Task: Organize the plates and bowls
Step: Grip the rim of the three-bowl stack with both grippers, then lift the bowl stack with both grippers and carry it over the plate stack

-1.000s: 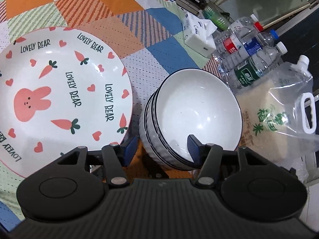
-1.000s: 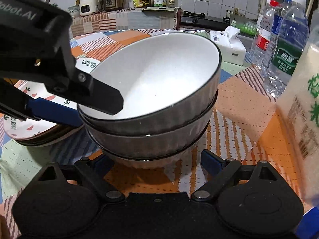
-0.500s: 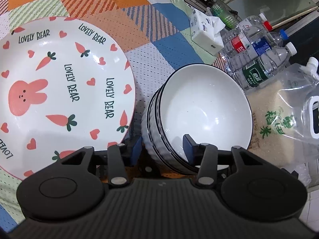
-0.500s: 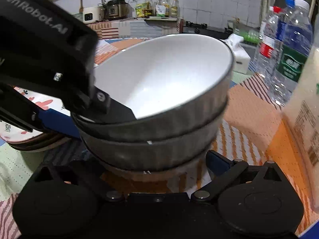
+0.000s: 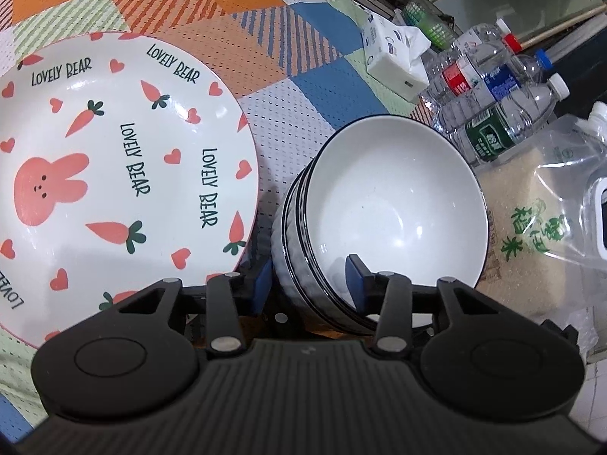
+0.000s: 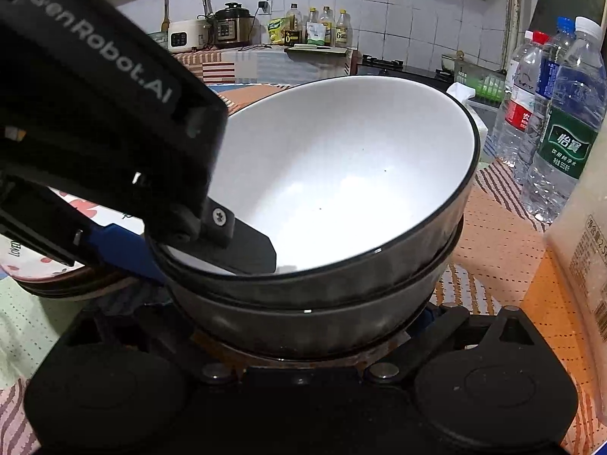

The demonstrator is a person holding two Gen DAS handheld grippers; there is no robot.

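Note:
A stack of white bowls with dark ribbed outsides point(image 5: 394, 204) stands on the patchwork cloth, right of a stack of white "Lovely Bear" rabbit plates point(image 5: 114, 167). My left gripper point(image 5: 309, 280) straddles the near rim of the bowl stack, one blue pad outside and one inside, with the wall between them. In the right wrist view the bowl stack point(image 6: 341, 174) fills the middle. My right gripper point(image 6: 299, 318) sits low around the stack's base, its fingers mostly hidden under the bowls. The left gripper's finger point(image 6: 242, 246) lies over the rim.
Three water bottles point(image 5: 504, 113) and a tissue pack point(image 5: 394, 64) stand behind the bowls. A clear bag of rice point(image 5: 546, 227) lies to the right, close to the bowls. In the right wrist view, the bottles point(image 6: 561, 121) are at the right.
Both grippers have moved in closer on the bowl stack. The left pads have narrowed around the rim, and the right fingers have slid under and around the base.

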